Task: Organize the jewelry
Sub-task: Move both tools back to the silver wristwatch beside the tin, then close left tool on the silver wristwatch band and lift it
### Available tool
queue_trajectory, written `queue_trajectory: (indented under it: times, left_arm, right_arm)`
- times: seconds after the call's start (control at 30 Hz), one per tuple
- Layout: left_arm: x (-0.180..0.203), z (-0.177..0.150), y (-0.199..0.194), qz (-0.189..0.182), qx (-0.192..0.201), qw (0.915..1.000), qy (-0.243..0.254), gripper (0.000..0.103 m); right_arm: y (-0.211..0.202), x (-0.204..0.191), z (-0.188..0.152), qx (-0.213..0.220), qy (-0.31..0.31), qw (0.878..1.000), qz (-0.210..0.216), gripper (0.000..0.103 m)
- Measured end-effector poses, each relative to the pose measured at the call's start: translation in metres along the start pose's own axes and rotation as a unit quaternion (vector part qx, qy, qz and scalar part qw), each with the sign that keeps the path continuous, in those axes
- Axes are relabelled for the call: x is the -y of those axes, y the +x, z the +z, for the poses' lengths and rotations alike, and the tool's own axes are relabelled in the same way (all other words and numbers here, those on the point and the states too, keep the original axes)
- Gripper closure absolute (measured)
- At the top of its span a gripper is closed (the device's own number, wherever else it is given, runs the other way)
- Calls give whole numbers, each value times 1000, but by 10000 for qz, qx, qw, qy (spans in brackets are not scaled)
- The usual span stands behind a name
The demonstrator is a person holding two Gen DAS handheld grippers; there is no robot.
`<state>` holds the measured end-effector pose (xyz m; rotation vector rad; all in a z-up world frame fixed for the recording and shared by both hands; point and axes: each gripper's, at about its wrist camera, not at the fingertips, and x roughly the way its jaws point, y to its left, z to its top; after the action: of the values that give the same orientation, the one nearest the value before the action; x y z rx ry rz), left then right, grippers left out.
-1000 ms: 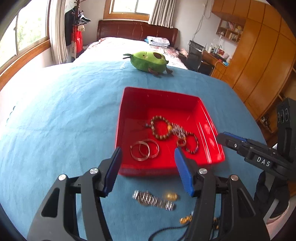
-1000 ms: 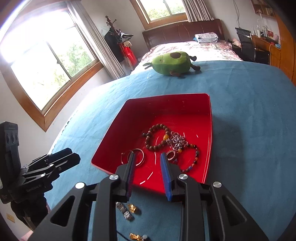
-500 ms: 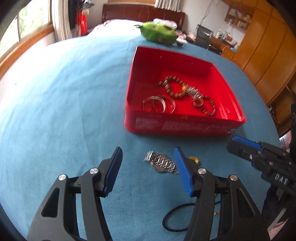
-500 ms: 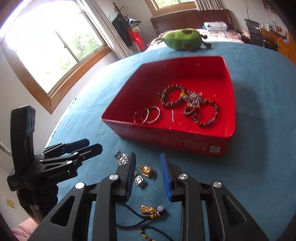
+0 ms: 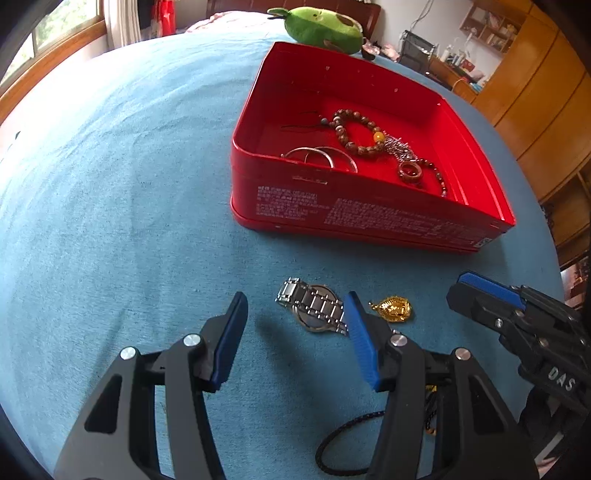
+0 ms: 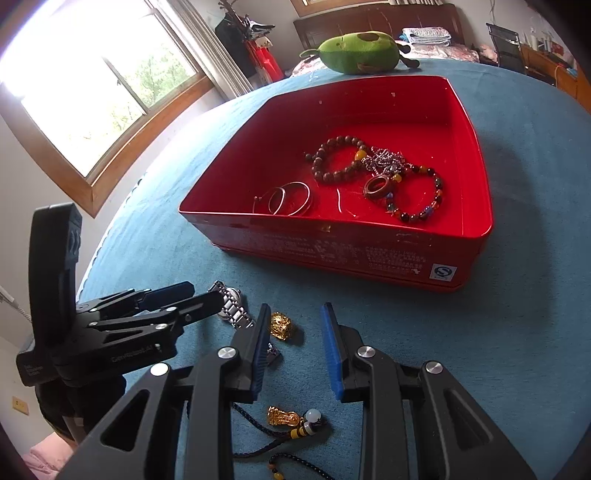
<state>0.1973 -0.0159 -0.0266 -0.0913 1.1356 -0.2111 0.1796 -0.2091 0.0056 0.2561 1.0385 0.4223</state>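
Note:
A red tin box (image 5: 369,218) (image 6: 332,251) on the blue cloth holds bead bracelets (image 6: 336,158), silver bangles (image 6: 291,199) and a ring (image 6: 377,186). In front of it lie a silver watch (image 5: 314,306) (image 6: 231,302) and a gold pendant (image 5: 393,308) (image 6: 281,325). A black cord necklace with a gold charm (image 6: 284,419) lies nearer. My left gripper (image 5: 295,332) is open just before the watch. My right gripper (image 6: 295,339) is open, the pendant just beyond its left finger.
A green plush toy (image 5: 321,27) (image 6: 360,53) lies behind the box. The blue cloth (image 5: 110,184) spreads wide to the left. A window is at the left, wooden cabinets at the right.
Both grippers have dropped lower and closer to the cloth in front of the box. The right gripper has opened wider. The watch and pendant now lie right at the fingertips.

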Motion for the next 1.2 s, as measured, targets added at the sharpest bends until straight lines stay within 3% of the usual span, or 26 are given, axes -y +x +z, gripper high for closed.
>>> queue_trajectory:
  times: [0.5,0.8,0.83,0.93,1.03,1.1,1.2]
  left_arm:
    - [20,-6,17,341,-128,9979,-529,48]
    - [14,-7,14,231,-115,9992,-298,75]
    - [8,-6,11,129,-96,9994,-322,81]
    - [-5,-3,9,-90,-157,9995,-271,84]
    - [-15,2,2,137,-6,9995,-282,97]
    - [-26,5,-1,219,53,9990,-396,97]
    - [-33,4,-3,36,-42,9984,-556,97]
  right_arm:
    - [2,7,1,-48,82,9999,115,74]
    - [10,8,0,-158,107,9997,131,74]
    - [12,8,-1,-191,110,9996,153,74]
    - [18,5,-1,-240,88,9995,212,74]
    - [24,0,-3,-325,65,9987,375,68]
    - [30,-2,-3,-398,84,9981,467,66]
    - [36,-5,-3,-446,1,9985,324,66]
